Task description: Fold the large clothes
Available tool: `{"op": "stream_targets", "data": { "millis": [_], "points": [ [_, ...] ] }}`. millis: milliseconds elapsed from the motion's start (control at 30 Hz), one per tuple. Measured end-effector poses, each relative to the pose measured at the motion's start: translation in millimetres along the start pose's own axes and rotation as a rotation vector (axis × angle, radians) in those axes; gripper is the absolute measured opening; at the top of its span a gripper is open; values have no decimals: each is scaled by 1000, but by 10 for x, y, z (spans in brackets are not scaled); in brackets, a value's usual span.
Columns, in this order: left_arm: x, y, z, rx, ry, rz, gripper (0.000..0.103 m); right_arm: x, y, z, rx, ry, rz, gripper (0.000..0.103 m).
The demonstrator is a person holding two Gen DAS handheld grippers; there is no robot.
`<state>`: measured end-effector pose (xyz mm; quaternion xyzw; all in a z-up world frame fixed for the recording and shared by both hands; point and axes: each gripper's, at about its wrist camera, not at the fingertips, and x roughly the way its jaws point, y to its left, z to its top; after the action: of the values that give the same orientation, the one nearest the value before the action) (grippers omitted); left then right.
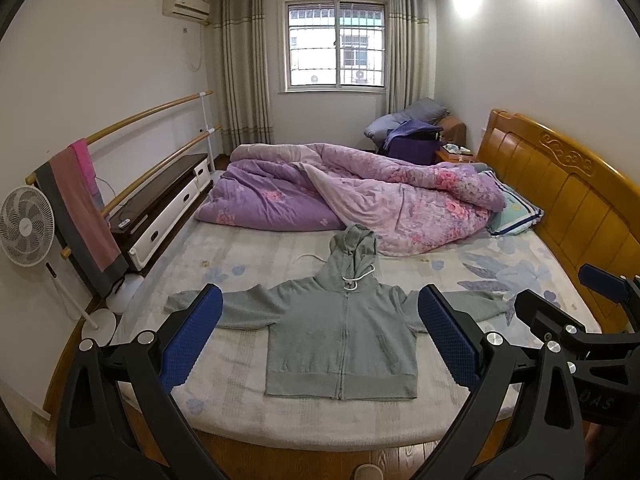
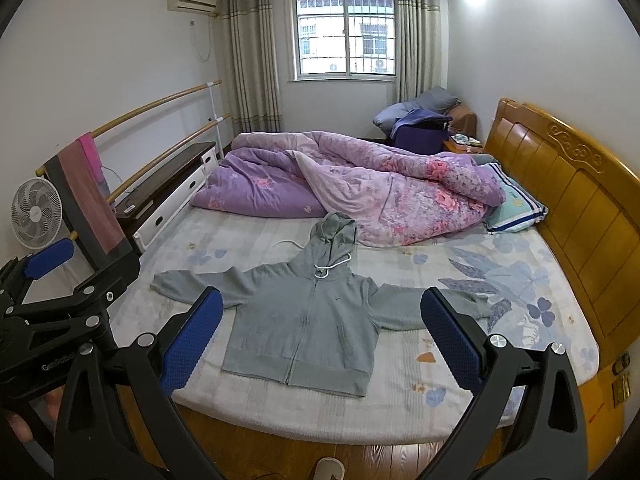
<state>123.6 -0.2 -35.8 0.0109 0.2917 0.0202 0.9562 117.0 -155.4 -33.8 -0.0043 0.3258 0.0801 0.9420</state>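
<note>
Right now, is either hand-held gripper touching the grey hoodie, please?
Apart. Both wrist views show the left hand-held gripper and right hand-held gripper open, short of the hoodie.

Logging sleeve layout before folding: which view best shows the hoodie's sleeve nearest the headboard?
The right wrist view: that sleeve lies mostly uncovered left of the gripper finger. In the left wrist view, the sleeve is largely hidden behind gripper fingers.

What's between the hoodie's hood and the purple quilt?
Nothing: in both views the tip of the hood of the grey hoodie reaches the purple quilt edge; no bare sheet shows between them.
</note>
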Motion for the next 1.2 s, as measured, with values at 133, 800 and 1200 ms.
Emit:
{"op": "stream_targets", "data": {
  "millis": [133,800,1200],
  "points": [
    [123,-71,75,-9,9,14,98,113,-102,94,-6,6,20,96],
    [741,-476,330,-21,62,44,98,638,-657,390,-4,46,74,96],
    [996,-520,379,9,94,53,98,912,-744,441,26,81,99,96]
  ]
}}
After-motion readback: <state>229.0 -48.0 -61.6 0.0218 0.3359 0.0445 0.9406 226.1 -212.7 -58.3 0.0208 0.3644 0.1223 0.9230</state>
